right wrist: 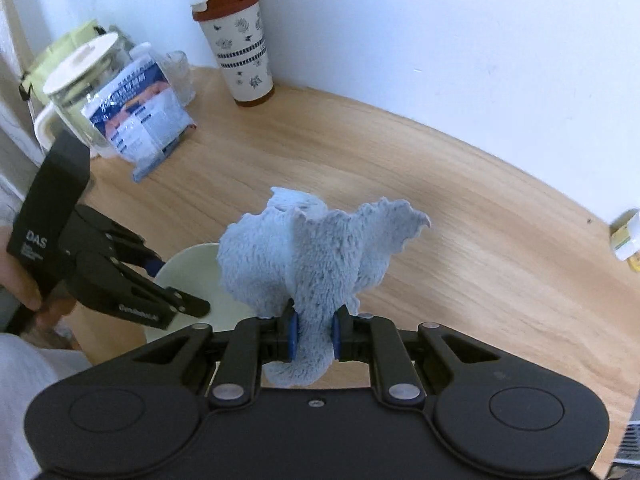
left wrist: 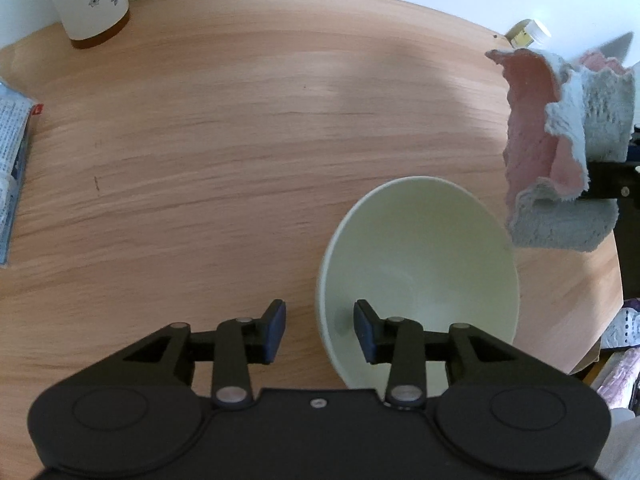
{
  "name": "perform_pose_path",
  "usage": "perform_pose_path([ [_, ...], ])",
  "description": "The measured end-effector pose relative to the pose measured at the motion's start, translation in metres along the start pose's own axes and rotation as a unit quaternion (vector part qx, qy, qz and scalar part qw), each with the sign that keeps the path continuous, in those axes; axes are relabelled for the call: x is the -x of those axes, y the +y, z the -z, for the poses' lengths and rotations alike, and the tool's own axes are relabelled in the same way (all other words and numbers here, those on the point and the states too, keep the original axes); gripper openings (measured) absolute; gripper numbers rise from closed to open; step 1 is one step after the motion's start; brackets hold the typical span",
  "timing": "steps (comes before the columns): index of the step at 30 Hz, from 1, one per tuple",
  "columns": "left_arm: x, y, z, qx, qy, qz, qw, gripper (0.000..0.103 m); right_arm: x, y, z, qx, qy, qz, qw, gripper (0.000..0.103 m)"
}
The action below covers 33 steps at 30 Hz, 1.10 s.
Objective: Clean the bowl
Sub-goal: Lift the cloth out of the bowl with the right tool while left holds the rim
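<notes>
A pale green bowl [left wrist: 420, 264] stands on the wooden table [left wrist: 220, 140]. My left gripper [left wrist: 320, 330] is open, its jaws astride the bowl's near rim, one finger inside and one outside. My right gripper [right wrist: 313, 336] is shut on a fluffy blue-and-pink cloth [right wrist: 316, 252] and holds it above the table just right of the bowl [right wrist: 188, 280]. The cloth also shows in the left wrist view [left wrist: 560, 152], hanging beside the bowl's far right rim. The left gripper also shows in the right wrist view [right wrist: 176, 288], at the bowl's rim.
A tall paper cup with a brown lid [right wrist: 240, 40] stands at the back by the wall. A glass jar [right wrist: 80, 92] and a blue-white packet [right wrist: 140, 116] sit at the left. A small yellow-white bottle [right wrist: 628, 240] is at the right edge.
</notes>
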<state>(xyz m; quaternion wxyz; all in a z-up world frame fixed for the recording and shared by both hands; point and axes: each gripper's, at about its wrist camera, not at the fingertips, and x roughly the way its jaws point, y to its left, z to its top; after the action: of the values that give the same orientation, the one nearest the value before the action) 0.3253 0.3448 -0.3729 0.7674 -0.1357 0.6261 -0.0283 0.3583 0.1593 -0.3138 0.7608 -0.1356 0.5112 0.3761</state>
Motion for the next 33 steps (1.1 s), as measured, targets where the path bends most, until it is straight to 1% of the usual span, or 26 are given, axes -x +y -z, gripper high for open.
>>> perform_pose_path([
  [3,0.003,0.002,0.003,0.0,-0.02,-0.002,0.9998,0.038,-0.015,0.007,-0.003,-0.005,0.005,-0.003,1.0,0.018],
  [7,0.003,0.001,0.004,-0.005,-0.026,-0.019,0.9995,0.037,-0.02,0.005,-0.002,-0.015,0.009,-0.014,1.0,0.018],
  [11,0.006,-0.005,0.005,-0.028,-0.044,-0.037,0.998,0.037,-0.02,0.001,-0.002,-0.026,0.012,-0.018,0.999,0.018],
  [12,0.006,-0.006,0.006,-0.031,-0.047,-0.038,0.9977,0.033,-0.02,-0.001,-0.003,-0.029,0.011,-0.02,0.999,0.018],
  [13,0.006,-0.005,0.006,-0.026,-0.046,-0.031,0.9981,0.029,-0.02,-0.001,-0.004,-0.03,0.01,-0.022,0.999,0.018],
  [14,0.006,-0.006,0.007,-0.021,-0.047,-0.023,0.9984,0.018,-0.02,-0.001,-0.005,-0.03,0.008,-0.024,0.999,0.018],
  [15,0.007,-0.006,0.007,-0.018,-0.048,-0.017,0.9985,0.016,-0.021,-0.001,-0.006,-0.028,0.008,-0.024,0.999,0.018],
  [19,0.007,-0.002,0.014,-0.018,-0.057,-0.019,0.998,0.015,-0.023,-0.001,-0.012,-0.022,0.007,-0.026,0.999,0.018],
  [21,0.01,0.0,0.017,-0.014,-0.068,-0.017,0.9974,0.012,-0.025,-0.003,-0.014,-0.021,0.008,-0.028,0.999,0.018],
  [24,0.009,-0.014,0.014,-0.03,-0.093,-0.023,0.995,0.008,-0.029,-0.004,-0.018,-0.018,0.01,-0.029,0.999,0.018],
  [28,0.018,-0.019,0.018,-0.056,-0.122,-0.049,0.9897,0.008,-0.034,-0.005,-0.026,-0.025,0.008,-0.034,0.999,0.018],
  [33,0.021,-0.023,0.021,-0.084,-0.145,-0.065,0.9837,0.008,-0.037,-0.007,-0.037,-0.033,0.001,-0.037,0.999,0.018],
])
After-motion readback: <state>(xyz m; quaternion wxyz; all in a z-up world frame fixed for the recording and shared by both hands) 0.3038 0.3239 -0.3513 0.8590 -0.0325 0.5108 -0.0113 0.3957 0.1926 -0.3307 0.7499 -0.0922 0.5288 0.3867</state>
